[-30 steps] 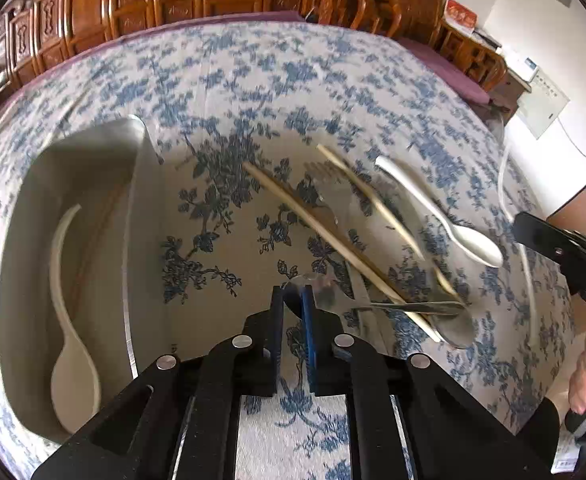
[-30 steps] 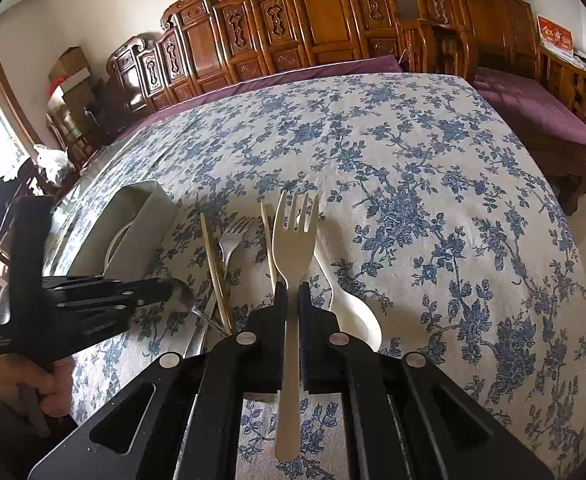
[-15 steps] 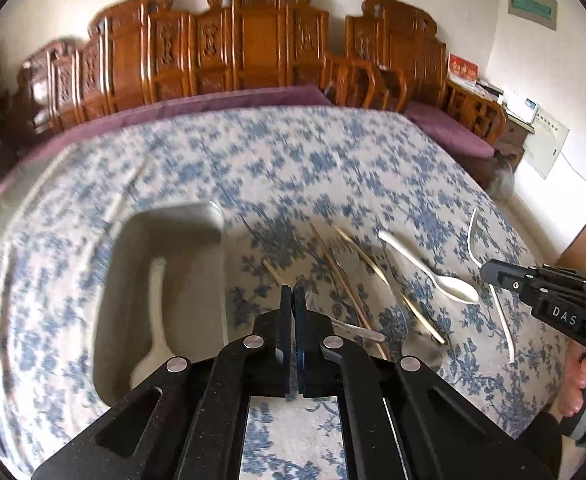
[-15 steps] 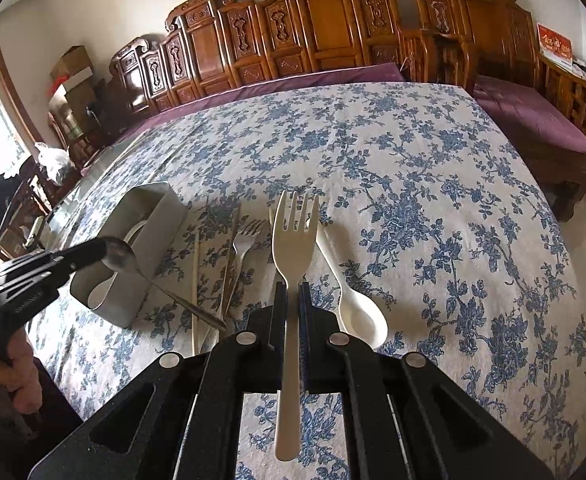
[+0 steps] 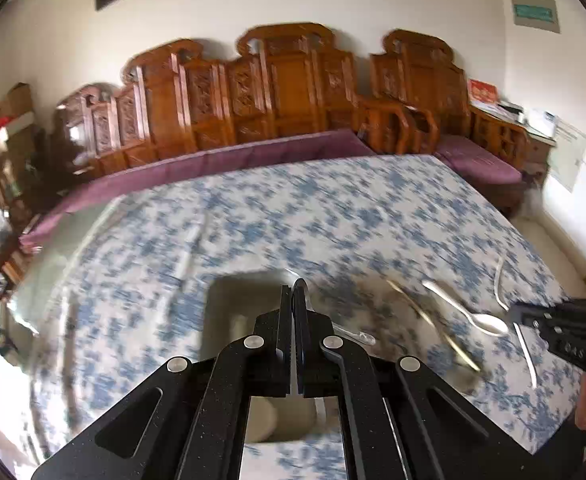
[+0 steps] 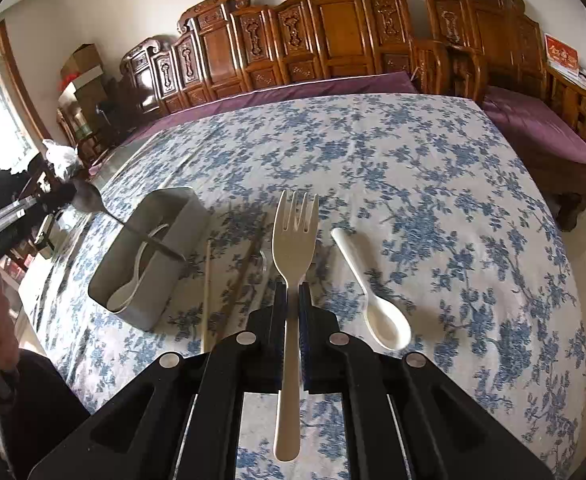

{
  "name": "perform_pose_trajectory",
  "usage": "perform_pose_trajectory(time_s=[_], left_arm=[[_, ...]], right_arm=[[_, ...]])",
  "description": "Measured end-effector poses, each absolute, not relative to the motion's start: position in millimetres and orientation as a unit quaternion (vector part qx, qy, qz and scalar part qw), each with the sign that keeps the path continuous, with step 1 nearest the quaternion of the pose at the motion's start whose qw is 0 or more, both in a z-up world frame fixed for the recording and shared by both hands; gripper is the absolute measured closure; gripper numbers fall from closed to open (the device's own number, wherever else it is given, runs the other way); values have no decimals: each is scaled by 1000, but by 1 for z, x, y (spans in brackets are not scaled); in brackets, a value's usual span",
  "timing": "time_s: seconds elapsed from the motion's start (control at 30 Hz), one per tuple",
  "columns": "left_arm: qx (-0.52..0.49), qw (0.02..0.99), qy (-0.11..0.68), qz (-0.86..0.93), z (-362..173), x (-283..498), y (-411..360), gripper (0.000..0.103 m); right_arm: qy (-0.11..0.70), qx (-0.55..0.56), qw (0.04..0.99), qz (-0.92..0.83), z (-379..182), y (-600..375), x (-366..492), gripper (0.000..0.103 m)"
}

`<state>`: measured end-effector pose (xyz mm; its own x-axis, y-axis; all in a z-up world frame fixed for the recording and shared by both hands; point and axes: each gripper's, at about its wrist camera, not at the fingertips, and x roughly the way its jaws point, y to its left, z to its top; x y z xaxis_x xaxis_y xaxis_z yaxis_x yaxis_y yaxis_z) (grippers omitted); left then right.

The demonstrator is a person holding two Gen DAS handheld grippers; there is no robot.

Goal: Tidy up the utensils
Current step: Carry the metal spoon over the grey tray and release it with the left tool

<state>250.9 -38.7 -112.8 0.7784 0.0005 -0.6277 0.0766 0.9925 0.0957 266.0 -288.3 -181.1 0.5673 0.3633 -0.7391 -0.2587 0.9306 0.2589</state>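
While the right gripper [image 6: 292, 292] hangs above the worktop [image 6: 433, 184] covered in a white cloth with blue flowers, its black fingers [image 6: 279, 308] are pinched narrow on the handle of a cream plastic fork [image 6: 293, 248], which runs straight out between them with its tines pointing away and its handle end reaching back under the camera. Just right of the fork, a cream plastic spoon [image 6: 373, 300] lies flat on the cloth, bowl nearest the gripper. Left of the fork two pale wooden chopsticks [image 6: 207, 292] lie on the cloth, with a metal fork [image 6: 264, 265] only partly visible behind the gripped one. Farther left stands a grey rectangular metal utensil holder [image 6: 149, 264] with another cream spoon [image 6: 131, 280] inside it. In the right wrist view the left gripper [image 6: 59, 196] grips a grey metal spoon [image 6: 93, 200] by its bowl, the thin handle slanting down over the holder's opening. The left wrist view is blurred: that gripper's fingers [image 5: 283, 312] are nearly together above the holder [image 5: 229, 304], with only a sliver of metal showing at their tips.
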Motion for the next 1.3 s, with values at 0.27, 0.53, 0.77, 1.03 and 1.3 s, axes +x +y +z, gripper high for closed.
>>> perform_pose_trajectory(time_s=[0.27,0.53,0.77,1.03,1.3], left_arm=[[84,945,311,58,-99,265,11,103],[128,932,324,96,-128,297,25,103],[149,926,335,93,-153,311,19,103],[144,920,356,72,-173,300,16,102],[93,908,408,23,-192,297,20,102]], right_arm=[[426,52,880,202,-175,-252,272,96],[432,44,875,215,-180,-226,279,96],[435,46,872,220,-184,-218,286,96],[429,42,871,237,-177,-199,289,96],[428,36,866,255,-174,-172,291,96]])
